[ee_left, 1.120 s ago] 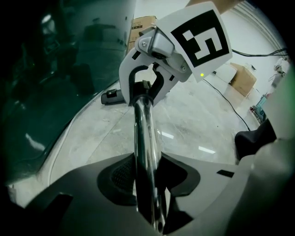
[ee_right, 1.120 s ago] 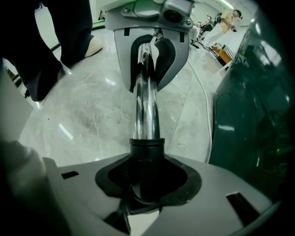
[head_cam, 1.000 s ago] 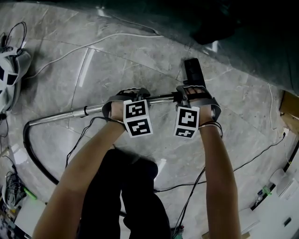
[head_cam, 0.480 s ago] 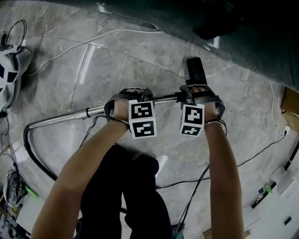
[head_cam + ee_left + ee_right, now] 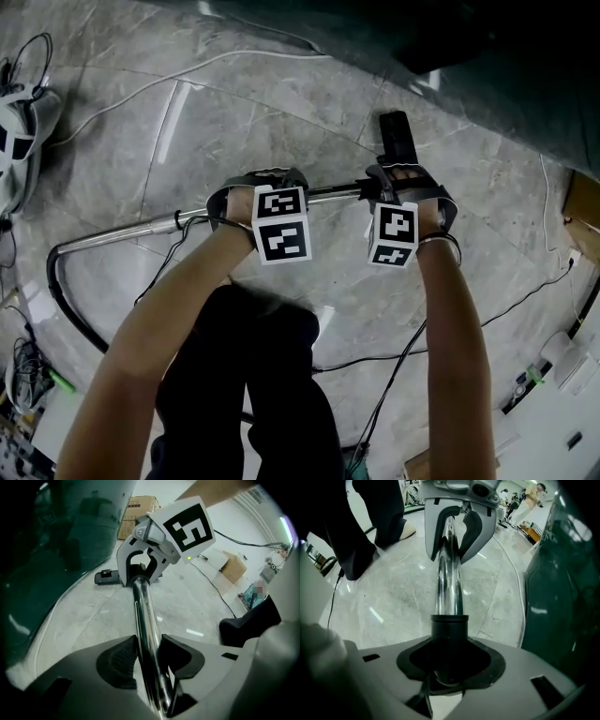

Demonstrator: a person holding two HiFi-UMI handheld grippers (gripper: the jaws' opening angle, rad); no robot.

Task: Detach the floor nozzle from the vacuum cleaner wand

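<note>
A chrome vacuum wand [image 5: 122, 232] runs left to right above the floor, level with my hands. My left gripper [image 5: 261, 184] is shut on the wand [image 5: 146, 620] partway along, both pads against the tube. My right gripper [image 5: 405, 180] is shut on the black neck [image 5: 449, 637] where the wand [image 5: 449, 585] enters the floor nozzle. The black floor nozzle [image 5: 395, 137] sticks out beyond the right gripper and also shows as the flat nozzle [image 5: 108, 577] on the floor. The two grippers sit a short way apart on the same tube. A black hose [image 5: 66, 307] curves off the wand's left end.
The floor is grey marble with a white cable [image 5: 187, 73] and black cables [image 5: 394, 370] across it. A dark green wall [image 5: 525, 84] stands close behind the nozzle. The person's dark legs [image 5: 244, 394] are below the wand. Cardboard boxes [image 5: 140, 506] and gear [image 5: 19, 141] lie around the edges.
Both grips stay as they were. The left gripper has tilted slightly on the wand. Both hands sit a little farther right in the head view.
</note>
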